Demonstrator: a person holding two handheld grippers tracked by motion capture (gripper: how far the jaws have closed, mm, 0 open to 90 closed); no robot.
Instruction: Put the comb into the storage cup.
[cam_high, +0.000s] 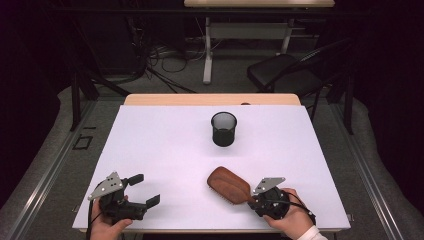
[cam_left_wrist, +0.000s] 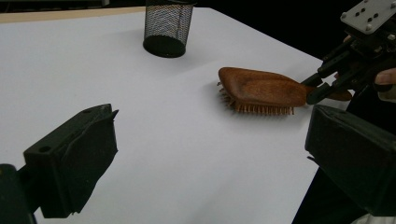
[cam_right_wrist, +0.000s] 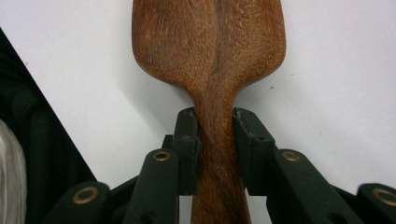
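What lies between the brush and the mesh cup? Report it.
Nothing: in the high view, bare white table separates the brush from the mesh cup. The left gripper view shows the same gap.

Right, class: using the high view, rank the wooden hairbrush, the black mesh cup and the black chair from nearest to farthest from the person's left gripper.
1. wooden hairbrush: off to the left gripper's right, near the table's front edge, held by the right gripper.
2. black mesh cup: farther back, mid-table.
3. black chair: beyond the table, back right.
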